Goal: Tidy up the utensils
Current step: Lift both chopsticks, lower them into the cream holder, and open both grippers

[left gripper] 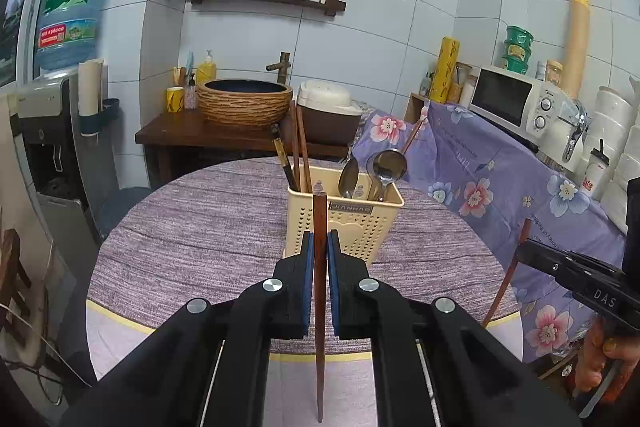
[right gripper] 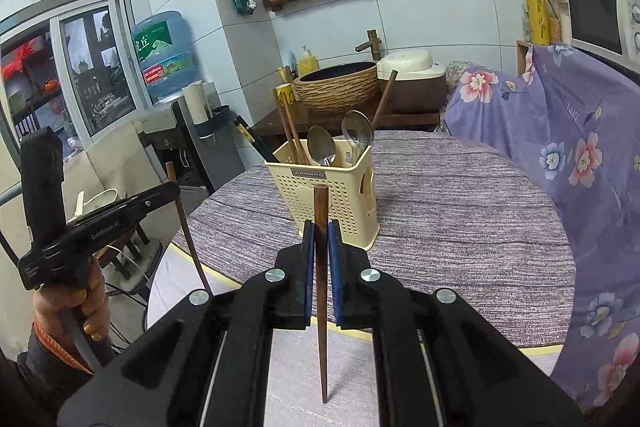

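Observation:
A cream perforated utensil holder (left gripper: 360, 227) (right gripper: 344, 195) stands on the round table (left gripper: 180, 227) (right gripper: 460, 207), with brown chopsticks (left gripper: 300, 147) in its left part and metal spoons (left gripper: 384, 167) in its right part. My left gripper (left gripper: 320, 247) is shut on a brown chopstick (left gripper: 320, 211), held upright in front of the holder and above the table's near edge. My right gripper (right gripper: 320, 239) is shut on a second brown chopstick (right gripper: 320, 203), also upright, short of the holder. Each gripper shows in the other's view: the right gripper (left gripper: 524, 251) and the left gripper (right gripper: 172, 189), each in a hand.
A counter under a purple floral cloth (left gripper: 500, 179) borders the table on the right and carries a microwave (left gripper: 516, 99). Behind the table stand a wooden stand with a woven basin (left gripper: 244, 103) and a rice cooker (left gripper: 328, 111). A water dispenser (left gripper: 60, 107) is at the left.

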`<action>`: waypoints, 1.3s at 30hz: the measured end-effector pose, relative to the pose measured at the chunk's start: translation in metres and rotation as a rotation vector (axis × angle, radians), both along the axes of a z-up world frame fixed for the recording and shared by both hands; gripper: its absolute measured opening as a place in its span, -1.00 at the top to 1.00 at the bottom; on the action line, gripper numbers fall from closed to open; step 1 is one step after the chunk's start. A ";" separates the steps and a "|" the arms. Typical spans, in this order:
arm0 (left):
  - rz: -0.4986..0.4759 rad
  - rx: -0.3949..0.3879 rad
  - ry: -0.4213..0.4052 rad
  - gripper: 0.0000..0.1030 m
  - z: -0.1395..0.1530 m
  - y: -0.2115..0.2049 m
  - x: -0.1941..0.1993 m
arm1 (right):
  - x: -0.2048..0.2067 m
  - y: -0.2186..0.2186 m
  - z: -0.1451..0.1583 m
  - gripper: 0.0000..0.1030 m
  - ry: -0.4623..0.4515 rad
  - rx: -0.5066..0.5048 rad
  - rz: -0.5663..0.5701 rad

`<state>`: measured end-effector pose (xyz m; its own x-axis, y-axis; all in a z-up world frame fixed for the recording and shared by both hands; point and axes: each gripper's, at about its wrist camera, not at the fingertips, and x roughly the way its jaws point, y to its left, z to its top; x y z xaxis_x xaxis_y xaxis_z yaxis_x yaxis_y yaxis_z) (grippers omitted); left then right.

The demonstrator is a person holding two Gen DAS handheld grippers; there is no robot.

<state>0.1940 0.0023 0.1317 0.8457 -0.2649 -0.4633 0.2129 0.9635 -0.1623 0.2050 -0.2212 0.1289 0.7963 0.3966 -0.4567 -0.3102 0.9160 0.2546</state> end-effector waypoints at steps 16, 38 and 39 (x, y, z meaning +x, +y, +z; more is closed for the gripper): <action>0.041 -0.067 -0.166 0.85 0.134 -0.003 0.082 | 0.076 0.031 0.150 0.85 -0.228 -0.091 -0.052; 0.134 0.019 -0.119 0.85 0.025 -0.042 0.152 | 0.159 0.047 0.052 0.84 -0.140 -0.089 -0.128; 0.130 0.026 -0.105 0.85 0.018 -0.043 0.154 | 0.161 0.047 0.046 0.84 -0.130 -0.088 -0.125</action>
<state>0.3478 -0.0408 0.1493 0.9160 -0.1396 -0.3762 0.1009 0.9875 -0.1208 0.3656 -0.1745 0.1751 0.8914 0.2541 -0.3753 -0.2180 0.9664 0.1366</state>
